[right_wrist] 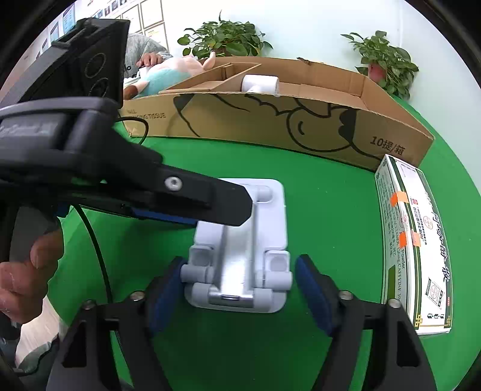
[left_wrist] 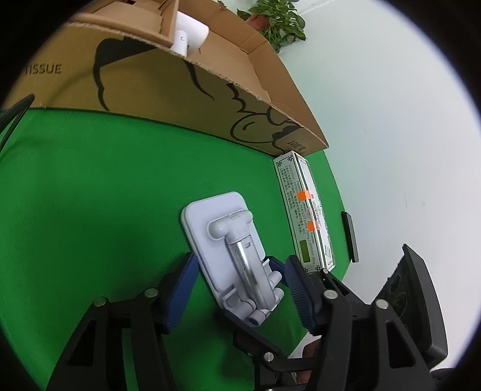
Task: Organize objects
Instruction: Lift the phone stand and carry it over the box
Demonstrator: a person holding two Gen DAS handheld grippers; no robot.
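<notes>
Both claws are on the white phone stand [right_wrist: 240, 249], which lies folded flat on the green table [right_wrist: 324, 192], near the cardboard box [right_wrist: 300, 120]. Right claw [right_wrist: 237, 285] is spread, pads either side of the stand's near end, left pad about touching. Left claw [left_wrist: 240, 285] straddles the same stand, also spread, not clamped. Step: grasping the stand. Next move, my guess: close one claw, lift, carry to box; medicine carton [right_wrist: 415, 246] at right waits.

Green surface against a pale wall

Two potted plants [right_wrist: 224, 37] stand along the pale wall [right_wrist: 315, 27]; framed sheets [right_wrist: 144, 15] hang at left; light is even.
</notes>
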